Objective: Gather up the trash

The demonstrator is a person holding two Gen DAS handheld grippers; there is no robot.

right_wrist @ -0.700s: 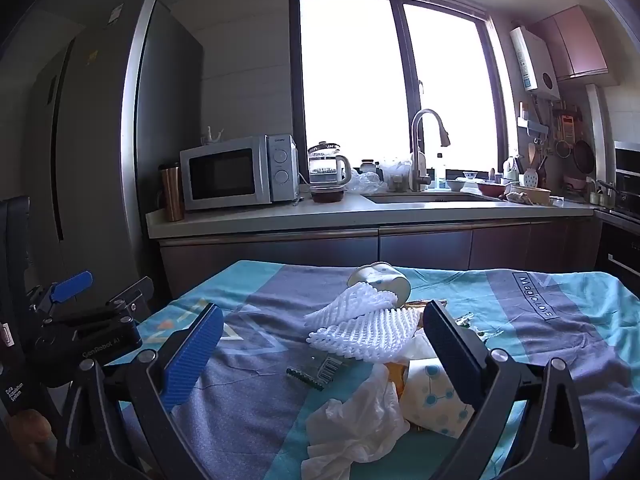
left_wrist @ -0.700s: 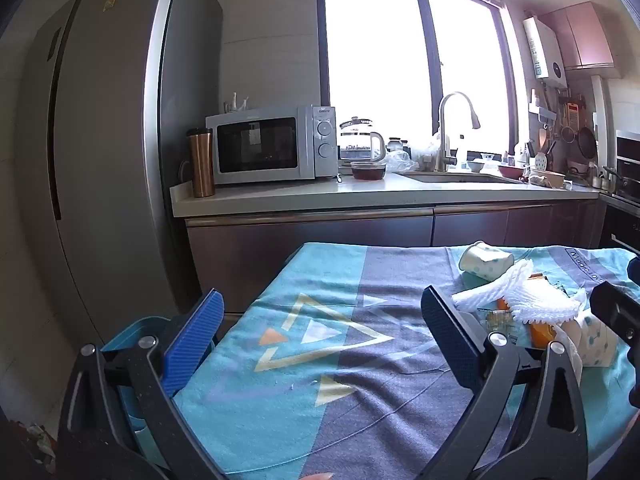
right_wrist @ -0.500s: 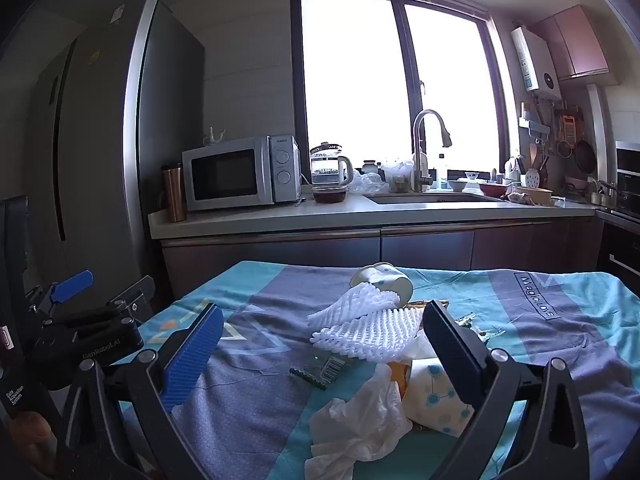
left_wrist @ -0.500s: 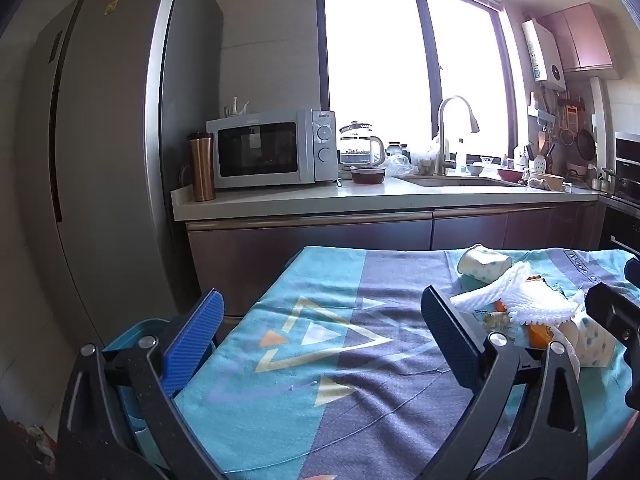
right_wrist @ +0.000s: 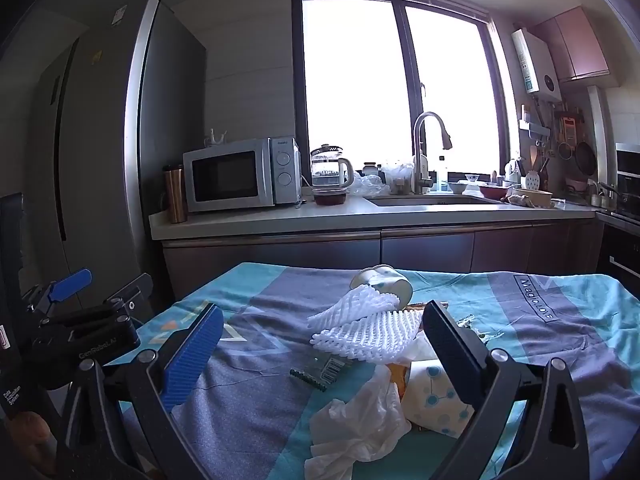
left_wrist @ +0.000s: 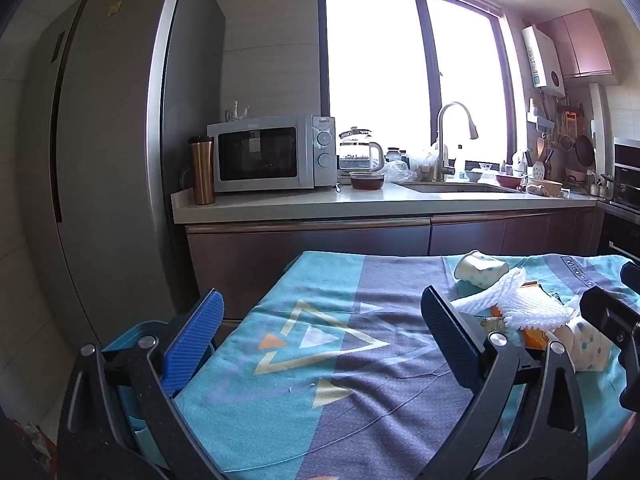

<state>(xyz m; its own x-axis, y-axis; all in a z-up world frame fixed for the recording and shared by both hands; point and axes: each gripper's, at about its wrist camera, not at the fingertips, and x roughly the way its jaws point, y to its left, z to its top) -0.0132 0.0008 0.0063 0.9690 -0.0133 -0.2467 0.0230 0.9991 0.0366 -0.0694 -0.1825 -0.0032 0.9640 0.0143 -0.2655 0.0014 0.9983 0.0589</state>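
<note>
Trash pile (right_wrist: 384,360) heaped toward the table's (right_wrist: 560,344) near edge beneath the spread, empty right gripper (right_wrist: 320,356); left gripper (left_wrist: 320,332) likewise spread and empty; a careless pinch could likely snag the cloth or knock the tipped cup (right_wrist: 382,282) rolling

My left gripper (left_wrist: 320,332) and right gripper (right_wrist: 320,340) wear blue ribbed pads on black frames. The tablecloth (right_wrist: 560,344) runs in teal and grey-purple bands with yellow, orange and white triangles. The foam net (right_wrist: 368,330) is white, the crumpled tissue (right_wrist: 356,428) too; the paper cup (right_wrist: 434,400) is cream with blue dots.
</note>
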